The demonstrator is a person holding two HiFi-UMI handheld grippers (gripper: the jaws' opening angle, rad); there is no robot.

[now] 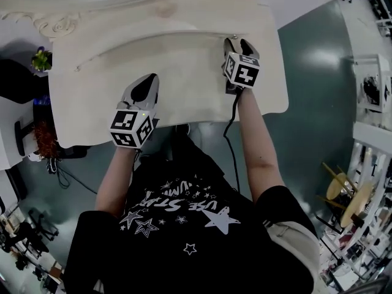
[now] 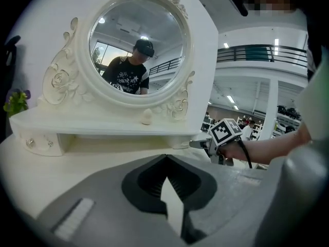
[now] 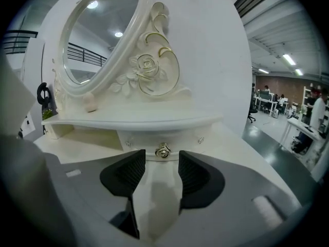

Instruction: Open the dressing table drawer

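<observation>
**me:** My right gripper [image 3: 162, 170] has its jaws spread to straddle the knob [image 3: 163, 151] of the shut drawer [image 3: 181, 139] under the mirror shelf [image 3: 133, 121].

**them:** And the left?

**me:** My left gripper [image 2: 165, 158] is pinched empty, parked aside.

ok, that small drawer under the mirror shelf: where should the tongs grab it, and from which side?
Grip the metal knob on the drawer front, coming straight in from the front. It's the only protrusion, and the right tongs are open and lined up on it.
</observation>
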